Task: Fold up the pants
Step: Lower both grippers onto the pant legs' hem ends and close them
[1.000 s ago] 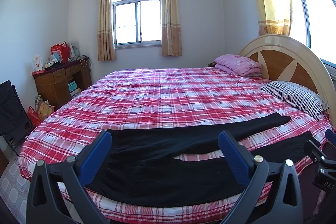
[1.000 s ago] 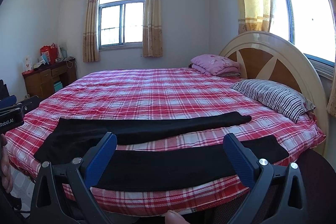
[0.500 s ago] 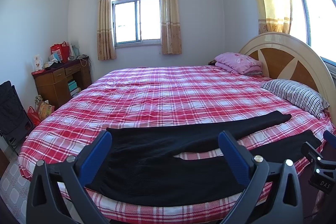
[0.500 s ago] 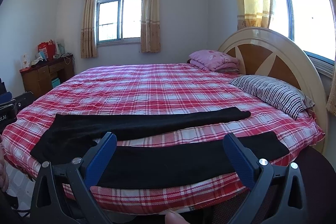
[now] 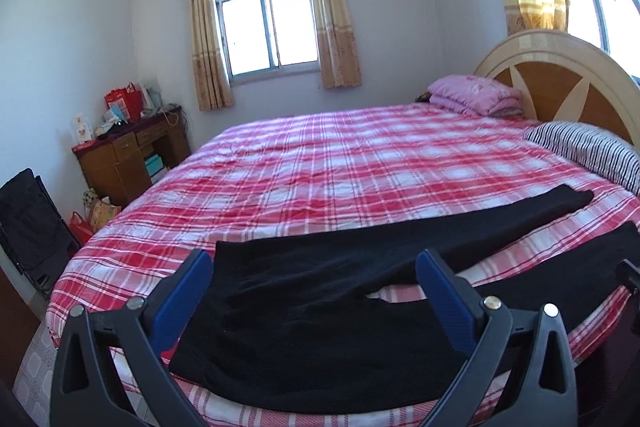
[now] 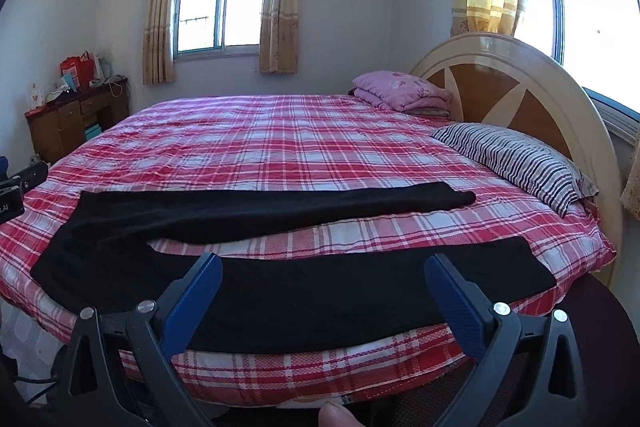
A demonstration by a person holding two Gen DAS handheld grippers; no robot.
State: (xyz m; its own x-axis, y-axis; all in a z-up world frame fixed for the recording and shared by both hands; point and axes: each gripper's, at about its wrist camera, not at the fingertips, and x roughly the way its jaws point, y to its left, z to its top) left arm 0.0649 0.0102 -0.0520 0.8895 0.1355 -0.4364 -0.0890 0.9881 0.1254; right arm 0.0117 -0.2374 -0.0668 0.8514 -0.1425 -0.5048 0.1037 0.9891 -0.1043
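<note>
The pants (image 6: 280, 291) are lying flat on the bed (image 6: 304, 147), long axis running crosswise ahead of both empty, wide-apart grippers, left gripper (image 5: 314, 279) facing the waist, right gripper (image 6: 322, 285) facing the legs.

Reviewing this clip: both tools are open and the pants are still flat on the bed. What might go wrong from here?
1. The black pants lie along the bed's near edge; a pull toward the person might drag them off.
2. The legs are splayed apart, so the far leg may land skewed on the near leg when folded.
3. The right tool and left tool hover open over thin fabric; a pinch might also catch the plaid sheet.
</note>
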